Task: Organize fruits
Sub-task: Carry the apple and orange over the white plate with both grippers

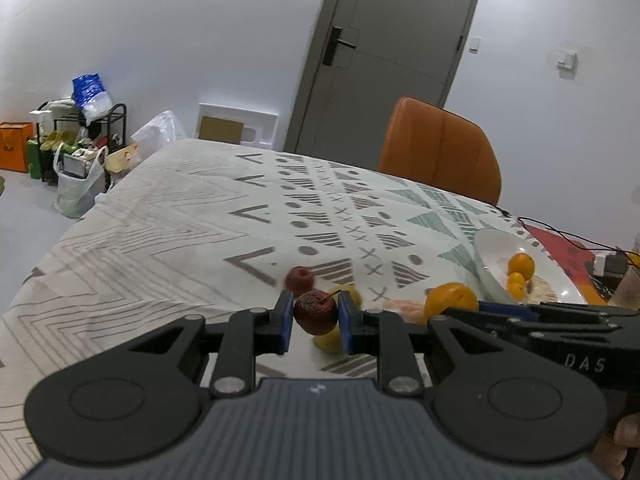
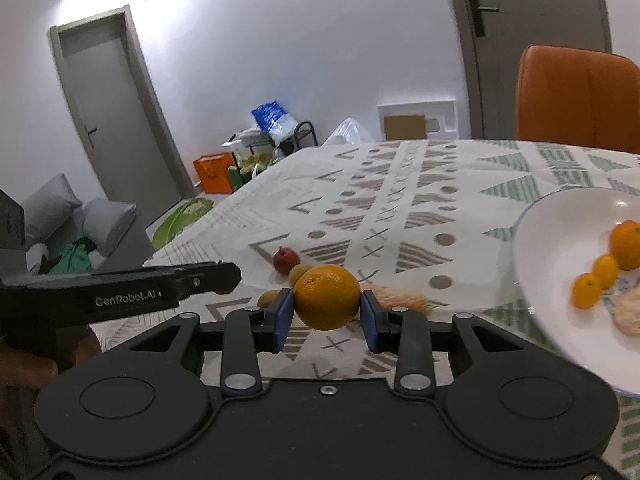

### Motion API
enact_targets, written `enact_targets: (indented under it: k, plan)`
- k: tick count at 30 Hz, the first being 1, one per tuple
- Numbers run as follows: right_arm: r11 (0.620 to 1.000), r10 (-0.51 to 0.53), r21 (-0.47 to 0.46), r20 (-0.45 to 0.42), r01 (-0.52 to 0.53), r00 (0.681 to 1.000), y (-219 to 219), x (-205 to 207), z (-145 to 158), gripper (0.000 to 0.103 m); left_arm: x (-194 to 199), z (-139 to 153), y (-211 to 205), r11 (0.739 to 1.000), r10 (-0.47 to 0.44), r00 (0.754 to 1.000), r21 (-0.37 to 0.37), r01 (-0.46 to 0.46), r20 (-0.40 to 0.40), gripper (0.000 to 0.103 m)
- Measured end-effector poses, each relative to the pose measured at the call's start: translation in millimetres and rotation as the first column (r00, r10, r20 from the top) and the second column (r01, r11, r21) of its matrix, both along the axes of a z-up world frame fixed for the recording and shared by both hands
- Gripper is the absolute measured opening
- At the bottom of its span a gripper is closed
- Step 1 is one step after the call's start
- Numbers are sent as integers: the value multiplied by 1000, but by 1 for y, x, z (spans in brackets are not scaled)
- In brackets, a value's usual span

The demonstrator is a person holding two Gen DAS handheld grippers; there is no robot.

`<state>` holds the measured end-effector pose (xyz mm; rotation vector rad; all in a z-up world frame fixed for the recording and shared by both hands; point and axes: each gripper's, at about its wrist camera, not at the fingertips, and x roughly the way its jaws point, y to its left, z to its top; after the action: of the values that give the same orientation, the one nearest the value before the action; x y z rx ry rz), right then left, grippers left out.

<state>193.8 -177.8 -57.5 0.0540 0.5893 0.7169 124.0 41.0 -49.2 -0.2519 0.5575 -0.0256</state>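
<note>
Left wrist view. I note the bench [image 1: 168,216], under a patterned cloth, runs wide and bare to the left and far ahead; its left edge drops to the floor, where bags and a rack stand against the wall. An orange chair [image 1: 440,148] stands at the far edge, before a grey door [image 1: 384,52]. My left claw [image 1: 314,320] is closed on a dark red fruit [image 1: 316,312], both blue pads against its sides, stem pointing up and right. A second red fruit [image 1: 300,280] lies just beyond it on the cloth, and a yellow-green fruit [image 1: 330,340] shows below and behind the held one. To the right, the right claw [image 1: 480,308] reaches in from the side with an orange [image 1: 450,300]. The white plate [image 1: 496,244] sits near the bench's right side with three small orange fruits in it.

Right wrist view. I see open cloth ahead and to the left, up to the bench's left edge. My right claw [image 2: 327,314] grips the orange [image 2: 327,297] between both pads, jaws set wide around it. The left claw's body [image 2: 120,292] lies just to the left. A red fruit [image 2: 286,260] and two brownish-green fruits [image 2: 301,272] lie near beyond the orange. The plate [image 2: 552,236] is close on the right.
</note>
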Motion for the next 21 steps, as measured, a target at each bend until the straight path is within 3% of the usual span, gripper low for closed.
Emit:
enact_targets:
  k: [21]
  plan:
    - [983,-173,65,17,171,985,-83,-2,5,34,12,13,-70,993,-115,993,27,115,27,22]
